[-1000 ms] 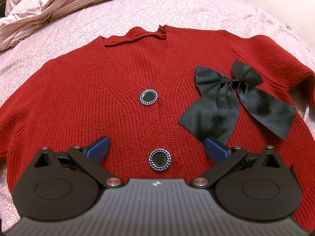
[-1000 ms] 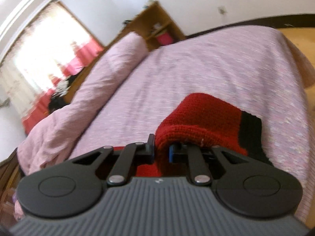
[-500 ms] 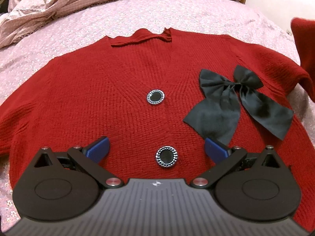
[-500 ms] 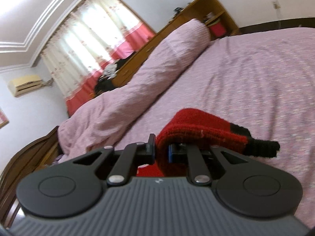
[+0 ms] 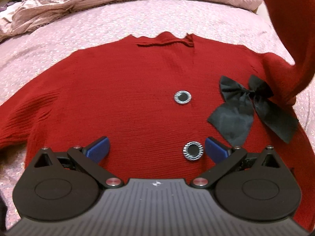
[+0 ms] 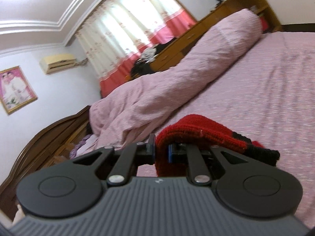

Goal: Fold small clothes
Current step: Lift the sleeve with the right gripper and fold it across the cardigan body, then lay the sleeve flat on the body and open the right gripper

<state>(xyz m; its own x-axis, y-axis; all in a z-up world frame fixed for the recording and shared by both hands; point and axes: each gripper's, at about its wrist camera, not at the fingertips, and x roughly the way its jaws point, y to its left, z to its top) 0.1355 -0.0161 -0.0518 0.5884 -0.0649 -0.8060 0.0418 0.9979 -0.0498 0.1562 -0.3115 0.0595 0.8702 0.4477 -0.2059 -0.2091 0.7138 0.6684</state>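
Red knit: the cardigan (image 5: pixel 122 90) is spread flat on the bed (image 5: pixel 82 31), ahead of the left claw (image 5: pixel 156 147), held wide open and empty. Its sleeve (image 6: pixel 198 129) is pinched in the closed right claw (image 6: pixel 161 150), raised, probably for folding inward.

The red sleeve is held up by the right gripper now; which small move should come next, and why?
Probably carry the sleeve inward and lay it across the cardigan front. The right gripper is shut on its cuff and holds it raised above the bed, while the body lies flat and the left gripper hovers open, holding nothing.
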